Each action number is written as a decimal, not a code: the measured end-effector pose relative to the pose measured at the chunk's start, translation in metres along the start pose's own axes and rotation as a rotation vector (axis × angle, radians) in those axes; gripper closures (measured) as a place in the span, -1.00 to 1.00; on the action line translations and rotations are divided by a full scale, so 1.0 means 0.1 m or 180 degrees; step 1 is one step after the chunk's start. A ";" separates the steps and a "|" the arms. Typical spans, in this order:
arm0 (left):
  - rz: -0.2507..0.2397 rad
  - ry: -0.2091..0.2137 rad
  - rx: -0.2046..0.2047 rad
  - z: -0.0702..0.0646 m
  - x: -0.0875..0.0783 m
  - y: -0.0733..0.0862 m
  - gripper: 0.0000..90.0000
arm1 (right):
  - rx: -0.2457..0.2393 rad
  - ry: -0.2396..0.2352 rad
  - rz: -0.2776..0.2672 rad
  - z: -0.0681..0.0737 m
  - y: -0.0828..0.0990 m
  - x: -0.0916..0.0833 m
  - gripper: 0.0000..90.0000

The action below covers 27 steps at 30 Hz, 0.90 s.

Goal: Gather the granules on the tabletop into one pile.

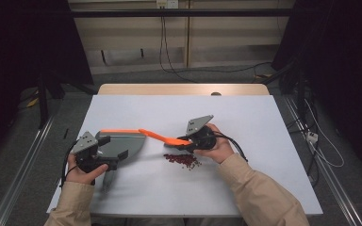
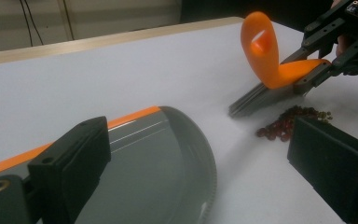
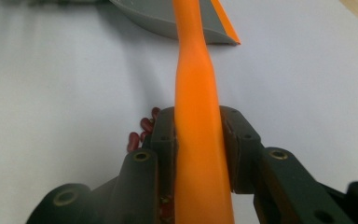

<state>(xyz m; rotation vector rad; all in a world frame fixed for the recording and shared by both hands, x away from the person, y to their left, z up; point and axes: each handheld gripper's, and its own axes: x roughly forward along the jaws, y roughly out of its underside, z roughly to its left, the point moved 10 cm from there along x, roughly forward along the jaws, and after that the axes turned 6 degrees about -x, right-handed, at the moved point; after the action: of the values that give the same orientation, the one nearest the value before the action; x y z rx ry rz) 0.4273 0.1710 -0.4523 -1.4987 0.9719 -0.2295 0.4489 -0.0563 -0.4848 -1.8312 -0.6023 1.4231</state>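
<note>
Pile of small red beans (image 1: 183,160) lies loose on the white surface (image 1: 245,122), just under and beside the right tongs (image 1: 185,141). Right tongs are closed on the orange handle of a hand brush (image 1: 162,137); in the left gripper view its grey bristles (image 2: 261,95) hang just above the beans. Grey dustpan with orange edge (image 1: 122,141) rests between the 2 tongs, mouth toward the pile. Left tongs (image 1: 107,160) sit at its handle end, jaws spread in the left gripper view; whether they grip anything, cannot tell. Judged progress: tools in hand, no beans in the pan; sweeping appears wholly ahead.
</note>
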 end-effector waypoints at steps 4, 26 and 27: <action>0.0005 -0.0001 0.0000 0.00 0.00 0.00 -0.87 | 0.0119 -0.0002 -0.0041 -0.02 0.01 -0.04 0.55; -0.0020 -0.0009 0.0033 -0.01 -0.02 -0.02 -0.87 | 0.1954 0.0503 -0.0613 0.14 -0.39 -0.13 0.55; -0.0022 -0.0011 0.0030 -0.01 -0.02 -0.03 -0.87 | 0.2014 0.0461 -0.0652 0.18 -0.43 -0.09 0.55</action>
<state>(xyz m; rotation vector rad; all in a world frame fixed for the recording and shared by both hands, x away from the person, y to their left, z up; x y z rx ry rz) 0.4267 0.1716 -0.4491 -1.4938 0.9617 -0.2361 0.4322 -0.0315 -0.4483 -1.3107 -0.2163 1.1580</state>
